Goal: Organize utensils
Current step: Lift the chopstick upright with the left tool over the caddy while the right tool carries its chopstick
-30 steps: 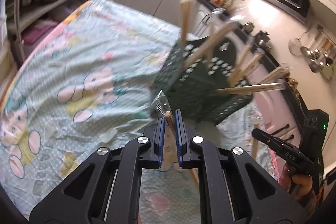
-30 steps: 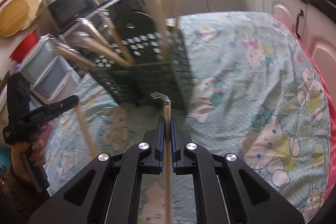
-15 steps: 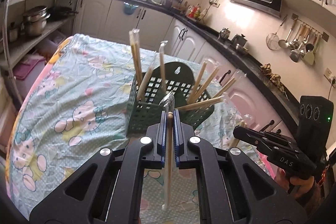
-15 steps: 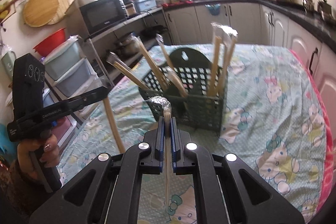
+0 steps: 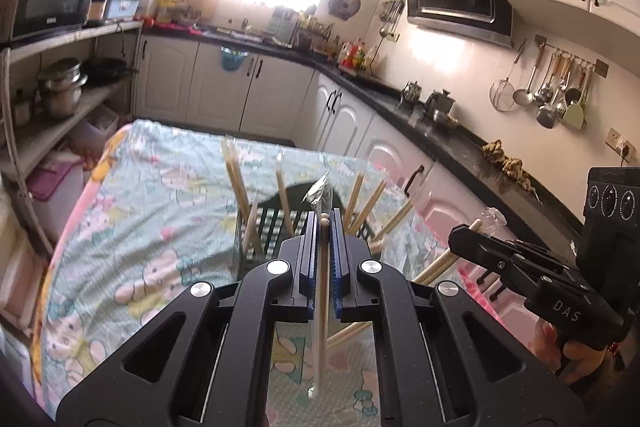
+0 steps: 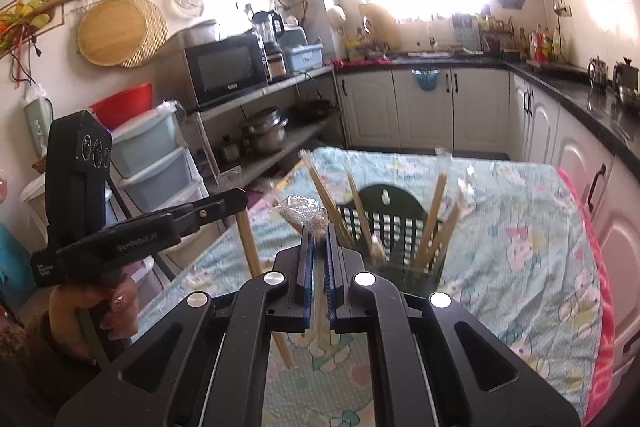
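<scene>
The left hand-held gripper (image 5: 322, 227) hides most of the green basket (image 5: 276, 223) on the surface (image 5: 160, 211). It clamps wrapped chopsticks (image 5: 321, 299) upright above the basket; the right hand-held gripper (image 6: 319, 239) clamps another blurred wrapped pair (image 6: 319, 303).

Both hand-held grippers (image 5: 324, 223) (image 6: 319, 231) have lifted — the green basket (image 6: 394, 223) now sits lower, farther off.

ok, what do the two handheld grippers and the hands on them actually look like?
Both grippers, left gripper and right gripper, are matte black plastic with angular cut-out arms, silver round bolts and blue ridged pads on the jaws. From the side, each has a pistol-style body with three round dials; the right one is lettered "DAS". The left hand is bare, with painted nails. No cables visible.
</scene>
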Demonstrator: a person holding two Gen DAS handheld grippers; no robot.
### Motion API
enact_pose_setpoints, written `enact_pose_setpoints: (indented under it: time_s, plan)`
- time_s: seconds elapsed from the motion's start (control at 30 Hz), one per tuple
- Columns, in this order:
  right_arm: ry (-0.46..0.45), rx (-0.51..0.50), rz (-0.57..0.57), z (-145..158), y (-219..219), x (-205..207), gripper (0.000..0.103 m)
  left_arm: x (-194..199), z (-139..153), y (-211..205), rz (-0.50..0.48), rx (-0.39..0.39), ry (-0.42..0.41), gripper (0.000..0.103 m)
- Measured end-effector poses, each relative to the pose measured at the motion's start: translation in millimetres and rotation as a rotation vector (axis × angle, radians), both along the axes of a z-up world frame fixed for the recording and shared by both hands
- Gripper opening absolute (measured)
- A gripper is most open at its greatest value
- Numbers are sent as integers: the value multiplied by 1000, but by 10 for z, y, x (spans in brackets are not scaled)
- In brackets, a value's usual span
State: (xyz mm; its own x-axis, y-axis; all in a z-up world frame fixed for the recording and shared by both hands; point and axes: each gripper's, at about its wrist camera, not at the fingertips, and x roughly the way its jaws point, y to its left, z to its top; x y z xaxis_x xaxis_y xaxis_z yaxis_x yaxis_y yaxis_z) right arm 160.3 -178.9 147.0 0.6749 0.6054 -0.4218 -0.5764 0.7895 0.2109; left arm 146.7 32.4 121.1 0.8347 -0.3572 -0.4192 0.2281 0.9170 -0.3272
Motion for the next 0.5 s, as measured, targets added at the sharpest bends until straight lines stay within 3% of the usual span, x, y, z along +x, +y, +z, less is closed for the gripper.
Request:
enact_pose_setpoints:
  time_s: [0.5]
  plan:
    - [-208,52,-67,682,-44,-28,6,111,658,38,95,-11,-193,3]
